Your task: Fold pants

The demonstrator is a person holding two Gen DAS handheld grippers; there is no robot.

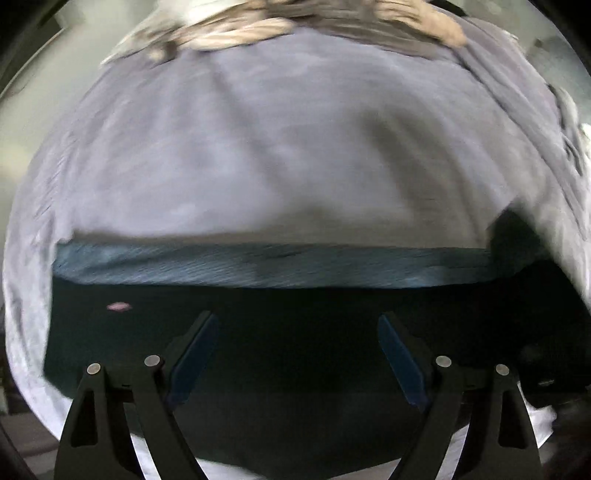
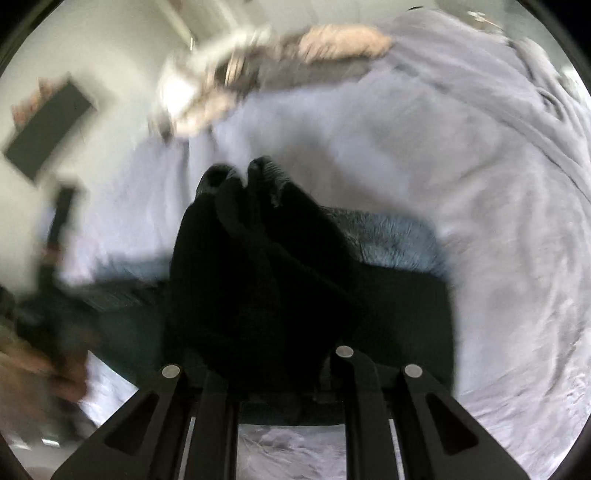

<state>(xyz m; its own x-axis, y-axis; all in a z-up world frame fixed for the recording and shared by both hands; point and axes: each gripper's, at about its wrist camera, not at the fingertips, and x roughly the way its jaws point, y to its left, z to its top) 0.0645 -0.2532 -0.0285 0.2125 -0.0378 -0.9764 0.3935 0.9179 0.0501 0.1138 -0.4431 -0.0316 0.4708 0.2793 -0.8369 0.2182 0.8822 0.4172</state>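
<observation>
Dark pants (image 1: 295,354) lie flat on a lavender-grey bed sheet (image 1: 258,147), with a blue-grey band of their fabric (image 1: 258,264) along the far edge. My left gripper (image 1: 297,317) hangs open right above them, pointing steeply down, with nothing between its blue pads (image 1: 199,354). In the right wrist view my right gripper (image 2: 280,354) is shut on a bunch of the pants (image 2: 266,258). The black cloth rises in folds from between the fingers and hides their tips. The rest of the pants (image 2: 406,306) stays flat on the sheet (image 2: 480,184). Both views are motion-blurred.
A heap of beige and grey clothes (image 1: 236,29) (image 2: 343,40) lies at the far end of the bed. Off the bed's left side are a pale floor and a dark flat rectangle (image 2: 48,129). Something brownish and blurred (image 2: 40,365) sits at the lower left.
</observation>
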